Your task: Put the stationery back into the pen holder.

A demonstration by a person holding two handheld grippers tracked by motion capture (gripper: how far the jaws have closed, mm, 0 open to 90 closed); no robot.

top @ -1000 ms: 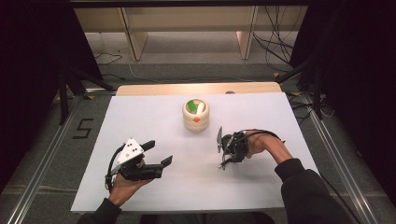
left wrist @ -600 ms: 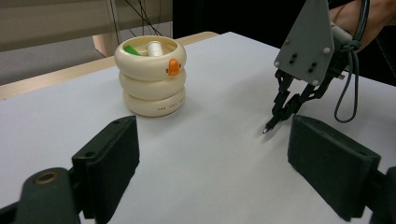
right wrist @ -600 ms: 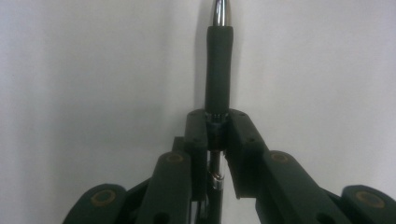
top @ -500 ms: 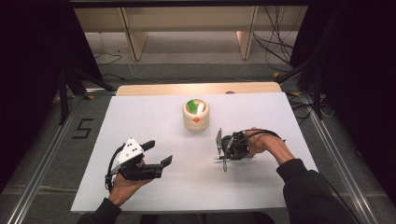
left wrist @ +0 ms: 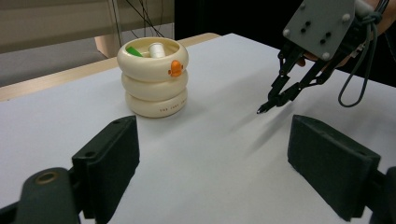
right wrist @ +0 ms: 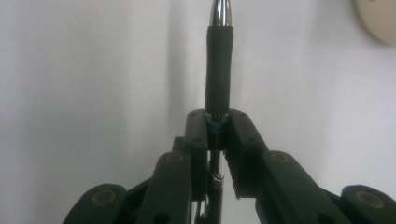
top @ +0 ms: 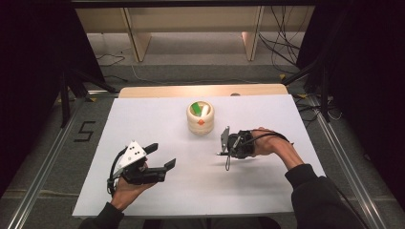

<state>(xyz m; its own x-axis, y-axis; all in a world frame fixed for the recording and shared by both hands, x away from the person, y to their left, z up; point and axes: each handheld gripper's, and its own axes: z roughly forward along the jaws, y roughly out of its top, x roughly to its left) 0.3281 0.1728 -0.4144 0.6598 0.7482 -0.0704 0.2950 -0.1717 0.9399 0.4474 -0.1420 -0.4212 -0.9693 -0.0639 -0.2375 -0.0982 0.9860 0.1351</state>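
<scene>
Pen (right wrist: 219, 70) secured: our right gripper (right wrist: 217, 122) pinches it, jaws having just closed. Left gripper (left wrist: 215, 154) spread, idle. Remaining, we judge: carry it to the holder (top: 200, 118).

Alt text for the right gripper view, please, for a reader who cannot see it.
The right gripper is shut on a pen, whose black grip sleeve and silver tip stick out past the two black jaws over the white table cover. A curved edge of the cream ringed holder shows at the upper right corner.
</scene>
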